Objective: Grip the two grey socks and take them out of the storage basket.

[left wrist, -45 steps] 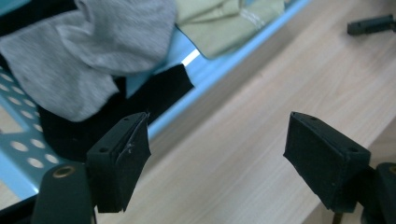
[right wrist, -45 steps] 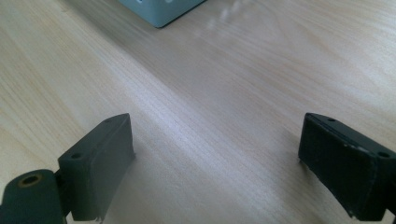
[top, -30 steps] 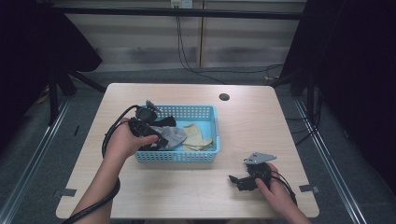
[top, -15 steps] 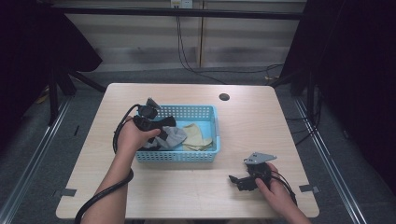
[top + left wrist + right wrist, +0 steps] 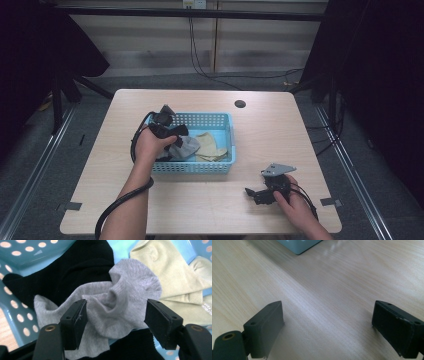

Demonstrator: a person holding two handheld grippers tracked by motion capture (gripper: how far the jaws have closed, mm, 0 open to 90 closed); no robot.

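Note:
A blue perforated basket (image 5: 200, 167) sits mid-table and holds a crumpled grey sock (image 5: 189, 146), black socks (image 5: 75, 270) and beige socks (image 5: 210, 145). My left gripper (image 5: 175, 144) reaches down into the basket from its left side. In the left gripper view the left gripper (image 5: 116, 322) straddles the grey sock (image 5: 125, 297). Its jaws have just been closing, the bunched sock lies between them, and the pads (image 5: 75, 322) do not squeeze it. My right gripper (image 5: 253, 196) rests on the table at the front right, open, with bare wood between its jaws (image 5: 327, 332).
The wooden table (image 5: 200, 205) has a round dark hole (image 5: 240, 104) near its far edge. A corner of the basket (image 5: 299, 246) shows ahead of the right gripper. Black cables trail from both grippers. Dark frames and stands flank the table.
My left gripper has dropped lower into the basket onto the grey sock, and the hand moved slightly right. The right gripper has stayed where it was.

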